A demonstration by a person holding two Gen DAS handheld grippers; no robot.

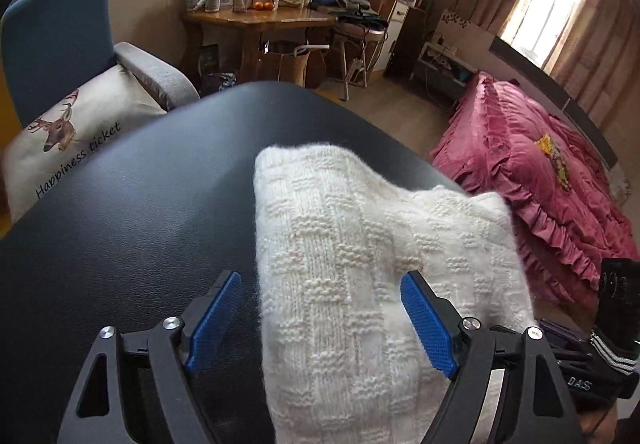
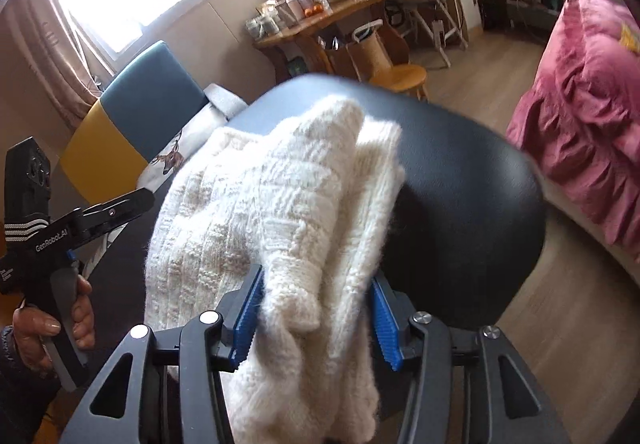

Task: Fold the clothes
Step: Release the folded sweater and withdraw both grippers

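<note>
Lying bunched on the black counter (image 1: 120,212), the white knit sweater (image 1: 360,244) is clamped by the right gripper (image 2: 316,308), while the left gripper (image 1: 320,308) fingers are spread apart around it.

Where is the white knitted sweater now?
The sweater lies bunched on the black table, between the jaws of the right gripper, with the left gripper beside it.

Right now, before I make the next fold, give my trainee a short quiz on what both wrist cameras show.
1. True or false: the left gripper is clamped on the white knit sweater.
2. The sweater lies on: A) black padded table; B) pink bed; C) wooden desk.
3. Which gripper holds bunched sweater folds between its pads?
Key: 1 false, its jaws stand open, not pressing the knit. 2 A. 3 the right gripper.
</note>
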